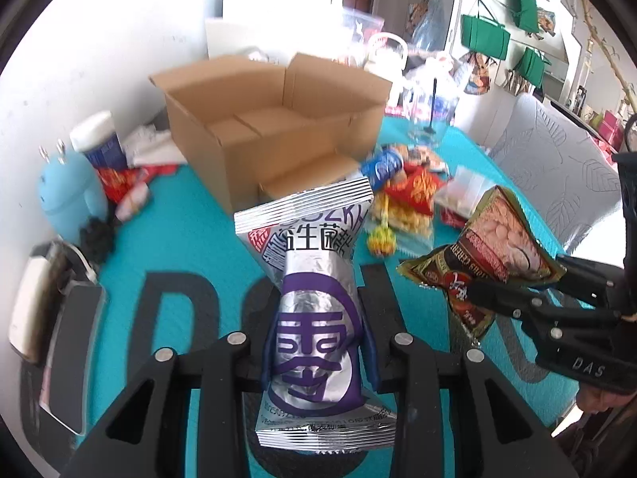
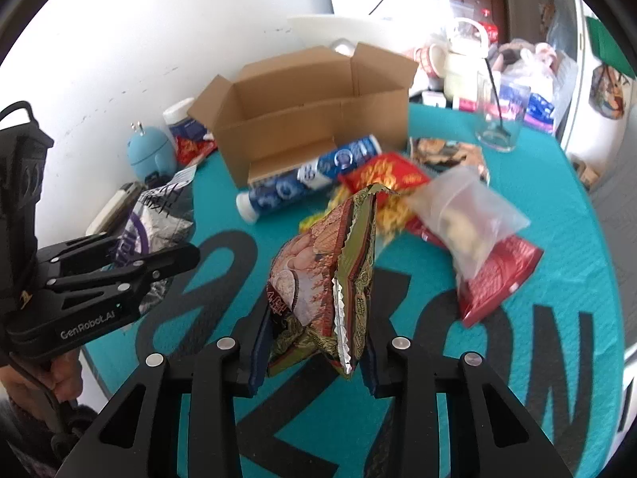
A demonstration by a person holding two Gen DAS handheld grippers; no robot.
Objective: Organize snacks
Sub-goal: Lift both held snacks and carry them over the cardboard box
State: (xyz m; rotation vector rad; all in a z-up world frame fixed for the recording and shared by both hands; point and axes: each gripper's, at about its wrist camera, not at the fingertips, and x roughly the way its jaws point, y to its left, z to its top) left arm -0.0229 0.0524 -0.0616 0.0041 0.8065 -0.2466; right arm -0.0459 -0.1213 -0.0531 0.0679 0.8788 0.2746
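My left gripper point(image 1: 316, 348) is shut on a silver and purple snack bag point(image 1: 314, 302), held above the teal mat in front of the open cardboard box point(image 1: 274, 127). My right gripper point(image 2: 314, 352) is shut on a green and brown snack packet point(image 2: 330, 275). That packet also shows in the left wrist view point(image 1: 493, 247), to the right of the silver bag. The left gripper point(image 2: 175, 255) and its silver bag point(image 2: 159, 219) show at the left of the right wrist view. The box point(image 2: 306, 119) looks empty inside.
Loose snacks lie right of the box: a blue tube point(image 2: 310, 175), a red packet point(image 2: 382, 175), a clear bag point(image 2: 469, 215), a red bag point(image 2: 497, 275). A glass point(image 2: 497, 119) stands behind them. A blue figure point(image 2: 149, 153) and a can point(image 1: 99, 139) stand by the wall.
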